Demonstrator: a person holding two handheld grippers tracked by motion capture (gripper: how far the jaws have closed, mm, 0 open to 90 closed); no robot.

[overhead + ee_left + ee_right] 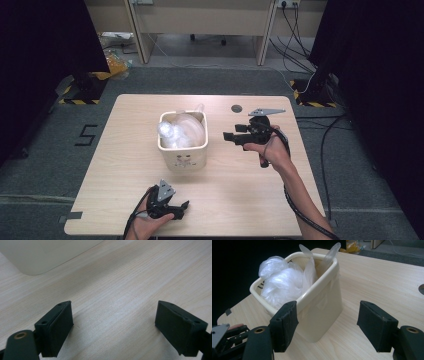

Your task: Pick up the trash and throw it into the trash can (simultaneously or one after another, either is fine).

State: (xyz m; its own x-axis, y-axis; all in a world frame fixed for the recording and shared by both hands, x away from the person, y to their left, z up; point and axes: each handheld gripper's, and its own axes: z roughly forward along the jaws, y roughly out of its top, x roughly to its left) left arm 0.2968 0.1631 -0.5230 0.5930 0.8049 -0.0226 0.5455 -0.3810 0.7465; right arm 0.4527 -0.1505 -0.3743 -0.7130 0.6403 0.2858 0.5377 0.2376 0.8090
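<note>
While it stands upright, the cream bin [183, 152] holds crumpled clear plastic [179, 131].

Counted on the light wooden table [125, 165]: 1 cream plastic bin [183, 156], square-mouthed, at centre. Inside it sat 1 bunch of crumpled clear plastic bags [180, 131]; separate bags couldn't be told apart. 2 black two-jaw grippers: left gripper [184, 206] at 6 o'clock, right gripper [228, 136] at 3 o'clock. 1 small dark round hole [236, 108] at approx. 1 o'clock.

High view looks down; gripper views sit low — all share the bin [183, 145].
</note>
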